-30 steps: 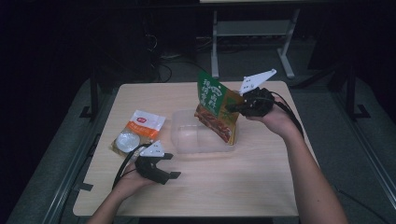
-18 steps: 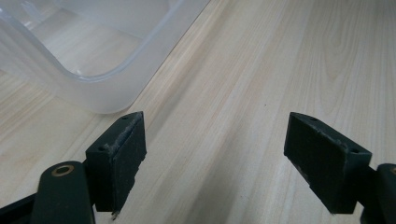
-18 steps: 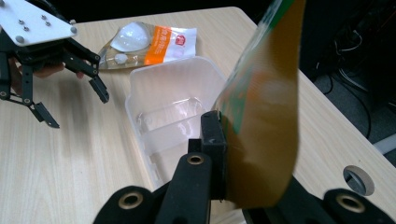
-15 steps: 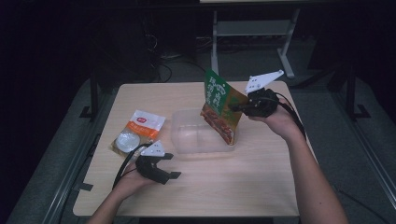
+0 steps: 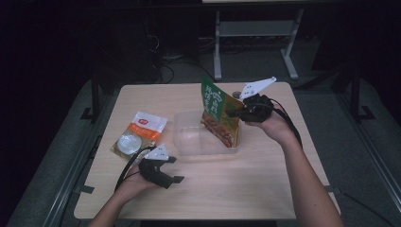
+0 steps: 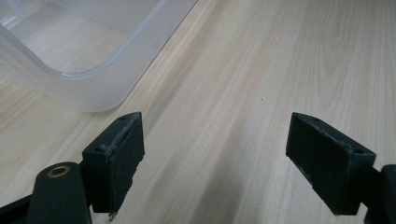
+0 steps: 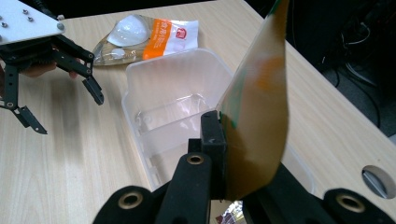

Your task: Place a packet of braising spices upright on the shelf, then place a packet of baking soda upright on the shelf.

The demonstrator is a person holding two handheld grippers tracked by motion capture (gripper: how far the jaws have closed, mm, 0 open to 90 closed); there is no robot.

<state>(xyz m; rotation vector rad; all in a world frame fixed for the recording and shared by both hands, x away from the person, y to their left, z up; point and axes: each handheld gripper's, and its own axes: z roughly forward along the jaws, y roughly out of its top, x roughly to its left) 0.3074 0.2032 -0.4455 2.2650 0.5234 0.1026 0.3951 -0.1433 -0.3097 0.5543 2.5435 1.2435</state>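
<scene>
My right gripper (image 5: 238,112) is shut on a green and orange snack bag (image 5: 217,113) and holds it upright over the right end of a clear plastic container (image 5: 198,139). The bag's lower edge reaches down to the container's right end. In the right gripper view the bag (image 7: 257,107) is pinched between the jaws of the gripper (image 7: 222,135), with the container (image 7: 173,93) below. My left gripper (image 5: 174,169) rests open on the table near the container's front left corner. Nothing lies between the black pads of the left gripper (image 6: 215,140).
A white and orange packet (image 5: 139,135) lies on the table (image 5: 265,189) left of the container; it is also in the right gripper view (image 7: 149,35). A round hole (image 7: 378,179) is in the tabletop near my right hand. Dark floor and a desk frame lie beyond the far edge.
The right gripper shifted a little right and then back left with the bag, which now stands slightly more upright. The left gripper has not moved.
</scene>
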